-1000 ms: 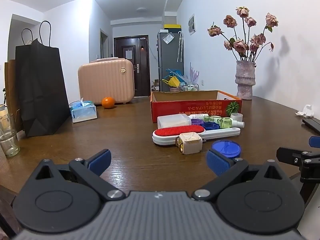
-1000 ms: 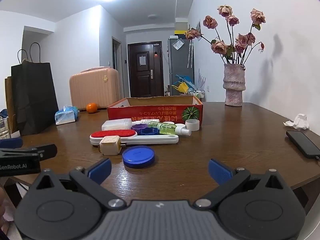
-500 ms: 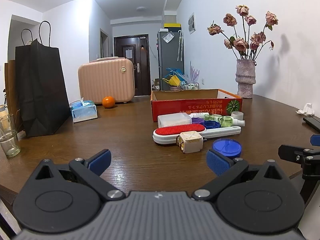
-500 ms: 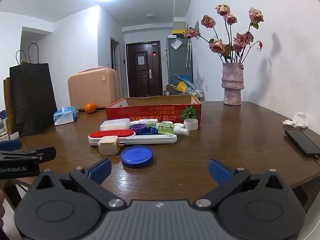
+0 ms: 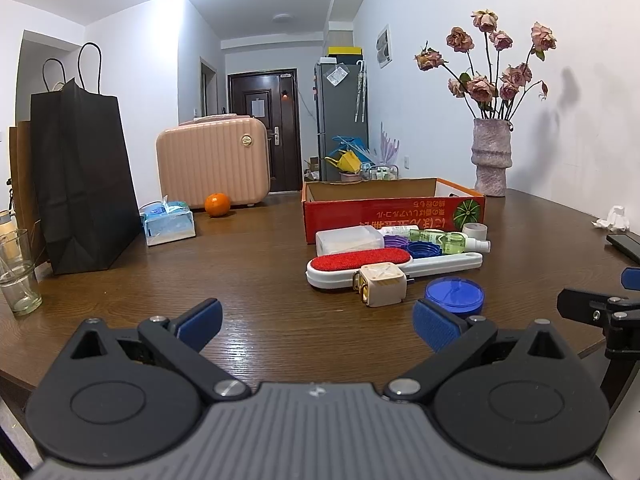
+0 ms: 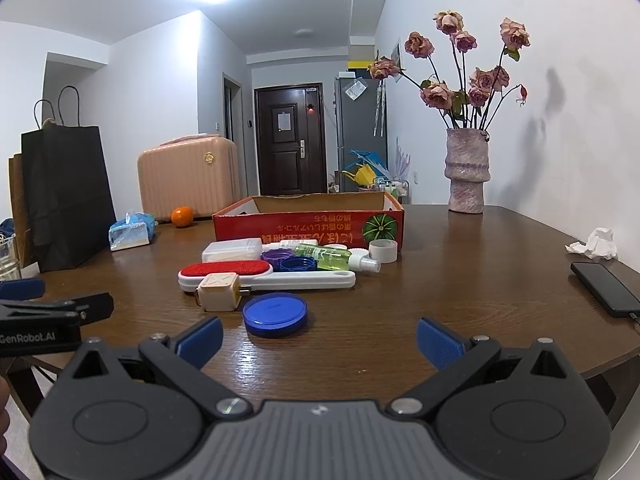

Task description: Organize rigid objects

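A red cardboard box [image 5: 394,211] [image 6: 308,225] stands open on the wooden table. In front of it lie a white lint brush with a red pad [image 5: 360,261] [image 6: 226,270], a beige cube [image 5: 382,289] [image 6: 219,291], a blue round lid [image 5: 454,292] [image 6: 275,313], a clear plastic case [image 5: 347,238], purple and blue caps [image 6: 286,260], a green spray bottle [image 5: 448,239] [image 6: 332,258] and a tape roll [image 6: 383,250]. My left gripper [image 5: 318,326] and right gripper [image 6: 319,338] are both open and empty, low at the table's near edge, short of the objects.
A black paper bag [image 5: 80,184], a glass [image 5: 18,280], a tissue pack [image 5: 168,222], an orange [image 5: 217,204] and a pink case [image 5: 212,160] stand at the left. A vase of roses [image 6: 466,172], crumpled tissue [image 6: 596,243] and a phone [image 6: 604,288] are at the right.
Both grippers have shifted only slightly, the view rising a little. No object has moved and both stay open.
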Tool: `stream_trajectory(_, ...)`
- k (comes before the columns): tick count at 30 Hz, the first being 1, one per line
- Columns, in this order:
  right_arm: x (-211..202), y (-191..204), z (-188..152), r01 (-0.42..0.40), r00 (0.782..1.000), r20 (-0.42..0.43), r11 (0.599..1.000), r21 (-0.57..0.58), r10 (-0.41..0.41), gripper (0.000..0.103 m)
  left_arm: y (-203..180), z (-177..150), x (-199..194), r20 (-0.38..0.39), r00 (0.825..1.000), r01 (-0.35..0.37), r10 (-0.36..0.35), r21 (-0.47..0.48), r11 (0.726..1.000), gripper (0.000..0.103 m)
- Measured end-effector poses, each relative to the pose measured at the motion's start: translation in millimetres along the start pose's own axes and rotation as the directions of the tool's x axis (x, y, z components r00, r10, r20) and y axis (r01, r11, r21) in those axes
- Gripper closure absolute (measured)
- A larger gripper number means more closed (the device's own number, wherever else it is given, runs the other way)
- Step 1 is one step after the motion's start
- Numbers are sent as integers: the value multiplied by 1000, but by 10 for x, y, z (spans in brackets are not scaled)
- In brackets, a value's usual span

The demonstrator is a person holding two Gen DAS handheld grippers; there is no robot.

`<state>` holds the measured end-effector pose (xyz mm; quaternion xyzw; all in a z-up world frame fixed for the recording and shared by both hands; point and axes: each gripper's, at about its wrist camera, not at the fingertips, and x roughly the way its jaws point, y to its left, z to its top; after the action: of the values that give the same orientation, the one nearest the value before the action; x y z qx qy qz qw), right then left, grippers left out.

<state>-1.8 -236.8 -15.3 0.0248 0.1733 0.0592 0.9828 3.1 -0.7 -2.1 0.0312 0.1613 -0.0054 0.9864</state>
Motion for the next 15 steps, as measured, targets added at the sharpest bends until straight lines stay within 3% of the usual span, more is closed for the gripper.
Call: stream_trajectory(15, 13, -17, 1, 5, 1000, -1, 1000, 6, -5, 0, -13, -5, 37, -1, 1000, -8, 8, 4, 1000, 0)
